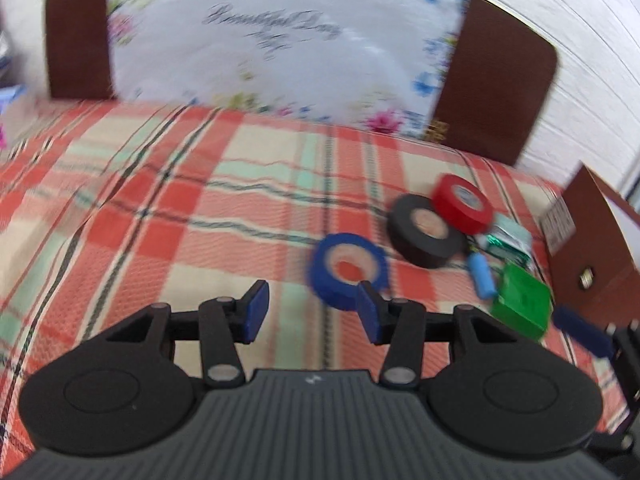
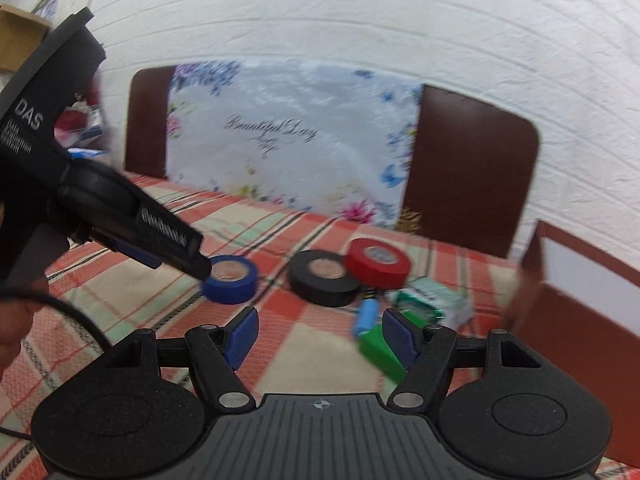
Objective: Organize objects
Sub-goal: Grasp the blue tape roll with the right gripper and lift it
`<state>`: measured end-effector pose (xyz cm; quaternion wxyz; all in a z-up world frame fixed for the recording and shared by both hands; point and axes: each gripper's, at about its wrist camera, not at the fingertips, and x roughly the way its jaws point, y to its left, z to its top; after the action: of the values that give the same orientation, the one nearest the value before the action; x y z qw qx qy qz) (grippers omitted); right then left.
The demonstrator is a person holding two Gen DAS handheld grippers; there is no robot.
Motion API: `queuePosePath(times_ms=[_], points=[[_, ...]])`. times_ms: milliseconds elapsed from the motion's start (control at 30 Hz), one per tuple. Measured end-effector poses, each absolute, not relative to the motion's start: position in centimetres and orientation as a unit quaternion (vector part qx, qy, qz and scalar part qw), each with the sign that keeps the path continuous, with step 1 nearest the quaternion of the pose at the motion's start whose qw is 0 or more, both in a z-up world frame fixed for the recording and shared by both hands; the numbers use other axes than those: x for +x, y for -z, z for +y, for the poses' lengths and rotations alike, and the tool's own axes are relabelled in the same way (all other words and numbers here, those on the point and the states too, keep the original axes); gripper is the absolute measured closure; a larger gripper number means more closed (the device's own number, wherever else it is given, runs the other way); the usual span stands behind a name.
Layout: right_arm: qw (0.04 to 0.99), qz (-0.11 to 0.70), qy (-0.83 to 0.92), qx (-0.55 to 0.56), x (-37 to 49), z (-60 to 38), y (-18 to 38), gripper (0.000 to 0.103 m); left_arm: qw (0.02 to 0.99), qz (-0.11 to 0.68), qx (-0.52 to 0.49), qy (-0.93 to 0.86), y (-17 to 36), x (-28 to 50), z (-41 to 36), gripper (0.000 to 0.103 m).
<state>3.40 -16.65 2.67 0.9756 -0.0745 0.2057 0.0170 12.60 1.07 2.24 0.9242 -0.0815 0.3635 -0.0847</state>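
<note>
Hovering over the plaid-cloth table (image 1: 200, 208), the left gripper (image 1: 312, 310) has its jaws apart w/ nothing between the blue pads; its right pad sits in front of the near rim of the blue tape roll (image 1: 348, 270), though contact can't be told through the blur. From the right wrist view the left gripper (image 2: 196, 266) comes in from the left side, its tip right at the blue tape roll (image 2: 231, 280), tilted downward. The right gripper (image 2: 316, 338) also has jaws apart, empty, hanging above the cloth near the front edge of the clutter.

Tape lineup: the blue roll lies flat and alone on the left. The black tape roll (image 2: 324, 282) lies flat beside it, a gap between them. The red tape roll (image 2: 378, 262) leans on the black one's far-right edge, tilted. In the left wrist view it's the same order: black (image 1: 426, 236), then red (image 1: 462, 204) behind it and overlapping.

Small stuff sits just right of the tapes: a light-blue cylinder (image 2: 366, 316), a green box (image 2: 380, 354) partly behind the right gripper's right pad, and a pale green-and-white packet (image 2: 434, 300). A brown cardboard box (image 2: 580, 312) stands open at the table's right end. Behind the table are two brown chair backs (image 2: 472, 168) w/ a floral sheet (image 2: 280, 136) draped between them, and a white brick wall (image 2: 360, 12) beyond. Both views are motion-blurred.
</note>
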Motion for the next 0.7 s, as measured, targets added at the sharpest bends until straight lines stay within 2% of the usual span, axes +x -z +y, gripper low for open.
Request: queuePosePath(times_ms=[100,233,567,600,667,700], points=[[0.971,0.224,-0.043,-0.072,5.3,-15.2,-1.9,0.04,0.917,0.369,-0.124,0.084,-2.1,13.9,3.3,0.053],[0.966,0.238,-0.072,-0.074,7.7,-13.8,-1.3,0.04,0.915,0.37,-0.124,0.099,-2.0,15.5,3.1,0.054],[0.949,0.289,-0.116,-0.052,14.2,-12.3,-0.1,0.038,0.911,0.389,-0.053,0.128,-0.2,17.8,-0.1,0.055],[0.948,0.289,-0.12,-0.048,14.5,-12.3,0.0,0.04,0.913,0.385,-0.038,0.13,-0.1,17.7,-0.5,0.059],[0.948,0.288,-0.127,-0.047,14.7,-12.1,0.0,0.049,0.914,0.379,-0.029,0.142,-0.1,17.4,-0.8,0.07],[0.949,0.284,-0.127,-0.054,14.4,-11.9,0.0,0.049,0.911,0.382,-0.038,0.151,-0.2,17.3,-0.7,0.079]])
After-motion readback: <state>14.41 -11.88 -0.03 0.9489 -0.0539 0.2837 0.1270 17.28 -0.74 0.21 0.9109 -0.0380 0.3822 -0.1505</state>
